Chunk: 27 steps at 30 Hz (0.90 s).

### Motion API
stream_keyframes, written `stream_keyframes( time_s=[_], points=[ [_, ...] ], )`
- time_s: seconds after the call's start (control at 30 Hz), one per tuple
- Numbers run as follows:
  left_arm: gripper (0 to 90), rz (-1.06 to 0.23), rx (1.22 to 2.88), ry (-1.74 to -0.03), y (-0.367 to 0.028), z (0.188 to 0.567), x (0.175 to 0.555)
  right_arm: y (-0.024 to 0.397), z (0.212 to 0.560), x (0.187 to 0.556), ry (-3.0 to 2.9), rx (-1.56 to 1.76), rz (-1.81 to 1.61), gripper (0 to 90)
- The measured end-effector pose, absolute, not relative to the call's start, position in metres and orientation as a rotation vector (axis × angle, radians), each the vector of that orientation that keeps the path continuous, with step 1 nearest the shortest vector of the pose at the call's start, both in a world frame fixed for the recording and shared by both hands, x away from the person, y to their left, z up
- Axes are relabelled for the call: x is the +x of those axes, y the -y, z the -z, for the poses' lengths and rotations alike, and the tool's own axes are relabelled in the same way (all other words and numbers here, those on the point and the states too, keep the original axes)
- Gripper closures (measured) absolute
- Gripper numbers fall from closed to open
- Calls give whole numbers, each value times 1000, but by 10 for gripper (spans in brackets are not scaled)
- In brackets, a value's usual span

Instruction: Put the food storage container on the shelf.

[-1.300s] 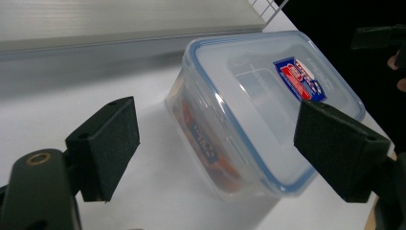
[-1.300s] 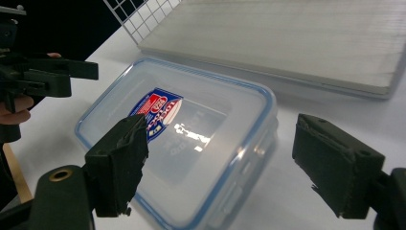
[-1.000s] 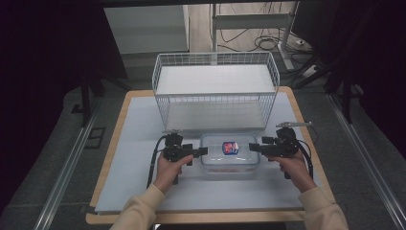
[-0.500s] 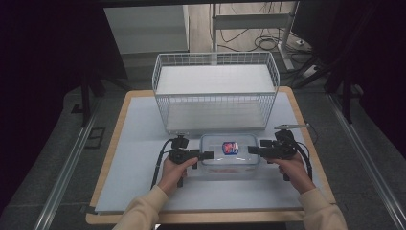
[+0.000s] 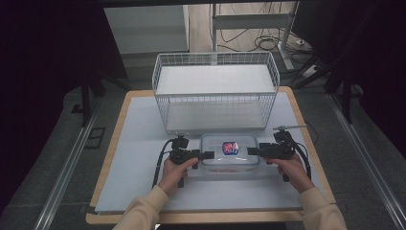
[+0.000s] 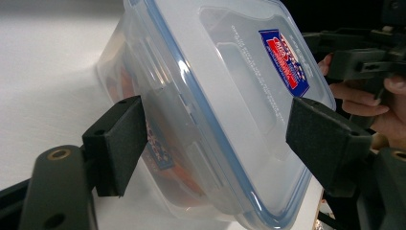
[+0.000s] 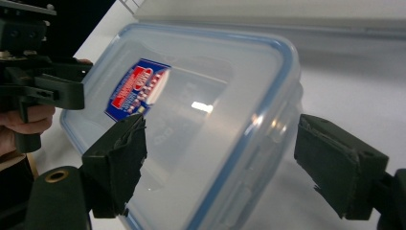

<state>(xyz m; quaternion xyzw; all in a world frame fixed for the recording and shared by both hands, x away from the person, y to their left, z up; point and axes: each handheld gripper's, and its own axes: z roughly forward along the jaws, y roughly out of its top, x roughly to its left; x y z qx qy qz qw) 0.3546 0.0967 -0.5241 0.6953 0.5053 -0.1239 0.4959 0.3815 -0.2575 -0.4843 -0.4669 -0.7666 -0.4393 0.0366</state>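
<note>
Overhead forward view; two close tong-mounted views

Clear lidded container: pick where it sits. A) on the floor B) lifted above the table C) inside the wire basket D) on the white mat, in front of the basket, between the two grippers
D: the container rests on the white mat just before the wire basket, with the left gripper and right gripper at its ends, jaws open.

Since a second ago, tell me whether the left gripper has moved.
Yes. In the high view the left gripper has closed in toward the plastic box, its fingers now at the box's left end, with the wire basket unmoved behind.
</note>
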Motion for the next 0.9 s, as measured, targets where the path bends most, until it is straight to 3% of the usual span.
stream_keyframes(
  time_s=[0.27,0.33,0.37,0.9],
  points=[
    [259,296,1675,-1228,-98,523,353,258,500,390,2212,-1420,1300,200],
    [265,299,1674,-1231,-99,523,353,261,501,392,2167,-1433,1288,241],
    [268,303,1670,-1232,-99,524,353,267,501,392,2132,-1431,1303,309],
    [374,257,1663,-1187,-105,518,339,274,495,380,2127,-1413,1366,408]
  ],
)
